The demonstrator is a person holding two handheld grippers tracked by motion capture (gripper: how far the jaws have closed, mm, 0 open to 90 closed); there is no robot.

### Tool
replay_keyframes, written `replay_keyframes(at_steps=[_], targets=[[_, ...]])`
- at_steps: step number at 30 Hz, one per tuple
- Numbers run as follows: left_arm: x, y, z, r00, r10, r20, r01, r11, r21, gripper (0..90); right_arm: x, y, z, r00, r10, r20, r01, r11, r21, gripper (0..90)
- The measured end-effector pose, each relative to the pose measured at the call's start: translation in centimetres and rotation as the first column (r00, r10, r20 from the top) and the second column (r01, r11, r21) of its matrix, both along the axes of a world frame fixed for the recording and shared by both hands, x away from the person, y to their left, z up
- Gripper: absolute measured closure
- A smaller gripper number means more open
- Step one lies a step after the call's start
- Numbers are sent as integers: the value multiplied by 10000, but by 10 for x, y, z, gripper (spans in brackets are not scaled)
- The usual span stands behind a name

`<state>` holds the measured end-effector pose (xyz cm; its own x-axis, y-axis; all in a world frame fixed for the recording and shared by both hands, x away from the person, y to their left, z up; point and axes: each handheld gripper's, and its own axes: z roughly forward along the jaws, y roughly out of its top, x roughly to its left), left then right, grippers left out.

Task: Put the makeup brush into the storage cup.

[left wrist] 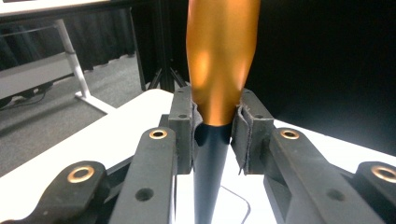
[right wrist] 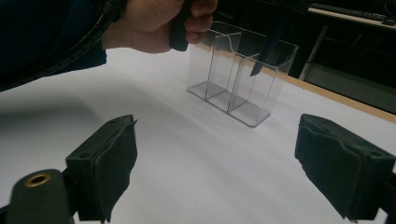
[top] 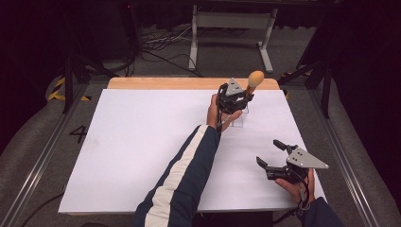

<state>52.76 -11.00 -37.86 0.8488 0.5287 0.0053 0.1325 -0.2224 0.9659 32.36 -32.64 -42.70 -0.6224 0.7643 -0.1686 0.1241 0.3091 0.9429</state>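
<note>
So the left gripper (top: 248,96) is up near the far edge of the table (top: 142,142), a bit right of the middle, and its fingers (left wrist: 184,126) are pinching a utensil (top: 253,81) with a wooden handle and a dark lower shaft. In the left gripper view you can see the fingers clamped right where the orange-brown wood meets the black part, and the thing stands pretty much upright with the rounded wooden end on top. Just under it sits a clear acrylic holder (right wrist: 238,79) with a few compartments, standing on the table close to that far edge. In the right gripper view the dark tip of the utensil looks like it's already dipping into the holder from above, at what seems to be the compartment on the right side of that view, though I can't say for sure which slot, and I can't tell if the tip touches the bottom. My read: the pickup and the carry are done, the drop-in is roughly halfway, and what's left is lowering it the rest of the way, letting go and backing out. Over toward the near right corner of the table, the right gripper (top: 270,154) hovers with its fingers (right wrist: 105,163) spread wide and nothing between them, well apart from the holder, apparently just waiting.
</note>
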Motion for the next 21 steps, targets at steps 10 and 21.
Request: replay_keyframes(at_steps=[10,21], targets=[[-1,-2,-2,10000,-3,50,2,9998,196,717,1,-1,0,10000,10,-41,-10,10000,-19,134],[-2,0,-4,9999,120,-48,-119,9997,227,715,1,1,-1,10000,41,-85,-42,9999,-93,135]])
